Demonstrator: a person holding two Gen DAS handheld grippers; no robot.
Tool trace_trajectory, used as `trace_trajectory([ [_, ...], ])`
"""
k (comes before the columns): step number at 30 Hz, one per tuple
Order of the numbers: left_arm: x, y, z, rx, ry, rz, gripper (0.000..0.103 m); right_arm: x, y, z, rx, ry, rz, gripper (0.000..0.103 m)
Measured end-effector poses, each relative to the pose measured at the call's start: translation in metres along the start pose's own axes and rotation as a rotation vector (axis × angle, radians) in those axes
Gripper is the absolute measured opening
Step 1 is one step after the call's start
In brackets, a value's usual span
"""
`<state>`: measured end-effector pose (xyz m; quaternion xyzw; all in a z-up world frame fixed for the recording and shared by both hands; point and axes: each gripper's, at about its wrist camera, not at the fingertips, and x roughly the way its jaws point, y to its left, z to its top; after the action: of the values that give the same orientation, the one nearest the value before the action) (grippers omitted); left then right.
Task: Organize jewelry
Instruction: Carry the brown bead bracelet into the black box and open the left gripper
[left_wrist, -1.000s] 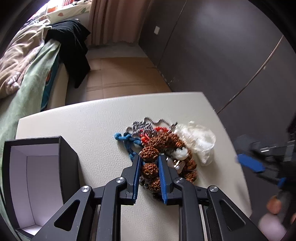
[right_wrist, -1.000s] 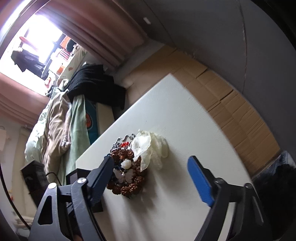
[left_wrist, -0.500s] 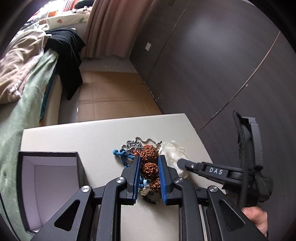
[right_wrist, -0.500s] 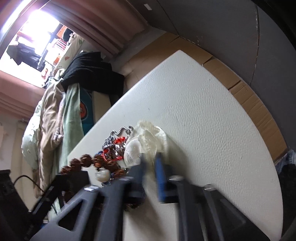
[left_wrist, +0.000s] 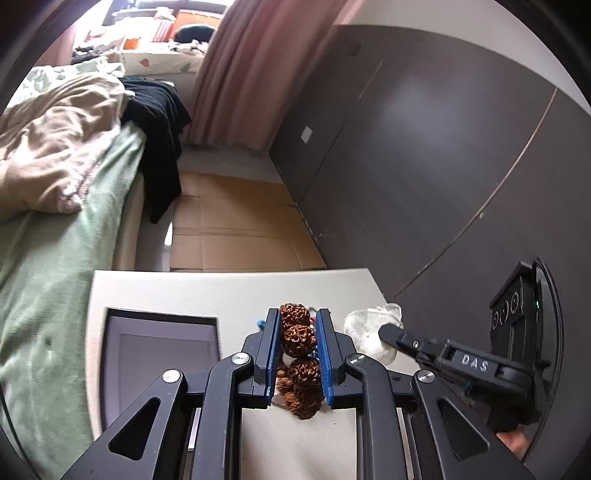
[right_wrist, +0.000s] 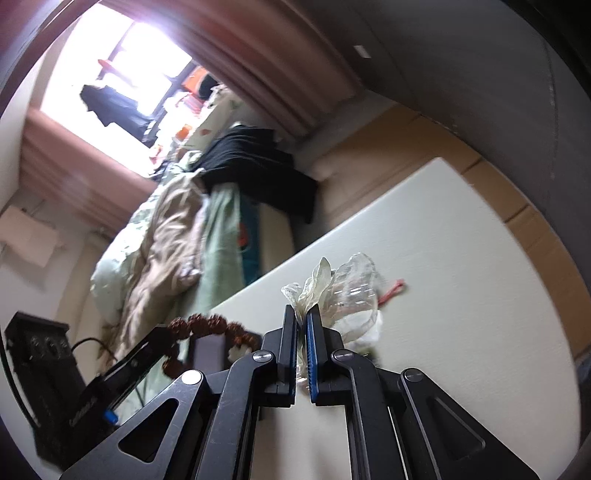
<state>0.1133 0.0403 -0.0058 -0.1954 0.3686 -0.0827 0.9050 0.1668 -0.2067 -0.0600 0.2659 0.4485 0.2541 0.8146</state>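
Note:
My left gripper (left_wrist: 297, 319) is shut on a bracelet of large brown knobbly beads (left_wrist: 297, 334) and holds it lifted above the white table (left_wrist: 229, 291); the rest of the strand hangs below the fingers. The bracelet also shows in the right wrist view (right_wrist: 207, 325). My right gripper (right_wrist: 302, 314) is shut on a sheer white pouch (right_wrist: 343, 291), which also shows in the left wrist view (left_wrist: 369, 325). An open black box with a pale lining (left_wrist: 159, 365) sits on the table left of the left gripper.
A red cord (right_wrist: 393, 290) lies on the table by the pouch. A bit of blue cord (left_wrist: 260, 324) peeks out left of the left fingers. A bed with green and beige bedding (left_wrist: 55, 206) runs along the left. Dark wardrobe doors (left_wrist: 424, 166) stand at the right.
My left gripper lifted the bead bracelet off the jewelry pile and moved toward the box. My right gripper came in, closed on the white pouch and raised it.

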Motion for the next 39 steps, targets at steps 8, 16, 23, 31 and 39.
trace_trajectory([
  [8,-0.039,0.024,0.007,-0.052,-0.079,0.032,0.019,0.006,0.038,-0.022,-0.060,0.019,0.130,0.006],
  [16,-0.063,0.055,0.015,-0.119,-0.138,0.069,0.019,0.021,0.078,-0.043,-0.120,0.046,0.193,0.006],
  [23,-0.079,0.080,0.017,-0.170,-0.170,0.091,0.019,0.052,0.112,-0.051,-0.209,0.087,0.218,0.011],
  [31,-0.072,0.085,0.015,-0.171,-0.139,0.097,0.019,0.055,0.090,-0.049,-0.139,0.114,0.054,0.079],
  [39,-0.051,0.073,0.007,-0.158,-0.098,0.067,0.020,0.016,0.060,-0.039,-0.080,0.057,-0.023,0.080],
])
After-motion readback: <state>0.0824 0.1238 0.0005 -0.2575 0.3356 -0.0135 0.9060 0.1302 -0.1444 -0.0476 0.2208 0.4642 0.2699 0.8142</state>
